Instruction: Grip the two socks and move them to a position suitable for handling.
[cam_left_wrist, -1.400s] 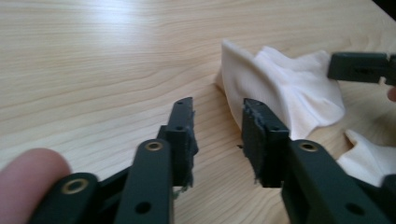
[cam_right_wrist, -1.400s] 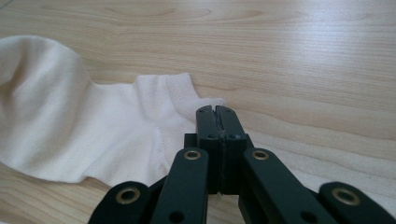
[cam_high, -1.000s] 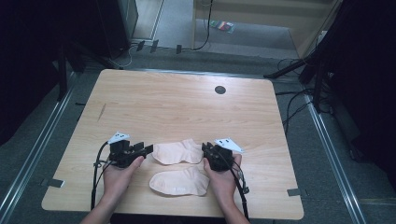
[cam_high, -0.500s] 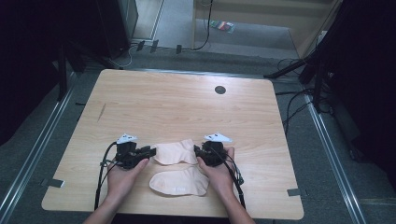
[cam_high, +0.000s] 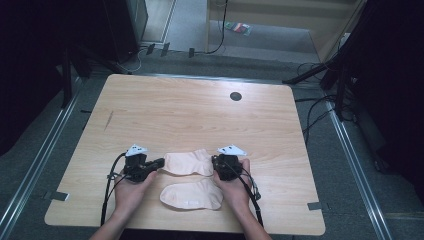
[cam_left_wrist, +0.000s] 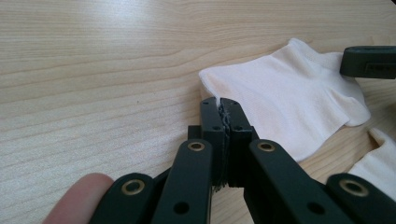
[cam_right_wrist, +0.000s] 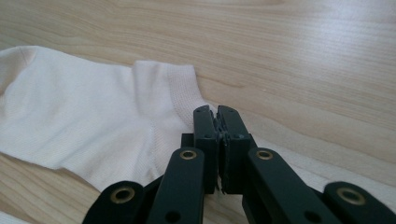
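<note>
We see two socks on the tabletop (cam_high: 190, 110) — the far sock (cam_high: 189, 163) pinched at both ends: left gripper (cam_high: 159, 163) at nine o'clock, right gripper (cam_high: 215, 163) at three, jaws pressed on fabric.

Both forearms enter the high view from 6 o'clock, roughly parallel, one hand on each gripper. Left hand (cam_high: 131, 187) wraps the left gripper (cam_high: 159, 162) from behind; its jaws point toward 3 o'clock, grey three-cornered plate on top, cable looping back along the forearm. In the left gripper view (cam_left_wrist: 223, 109) the jaws are pressed together; one fingertip (cam_left_wrist: 81, 196) shows at 7 o'clock. Right hand (cam_high: 236, 187) holds the right gripper (cam_high: 214, 162), jaws pointing toward 9 o'clock, cable trailing back toward 5 o'clock. In the right gripper view (cam_right_wrist: 217, 116) the jaws meet, no gap visible.
</note>
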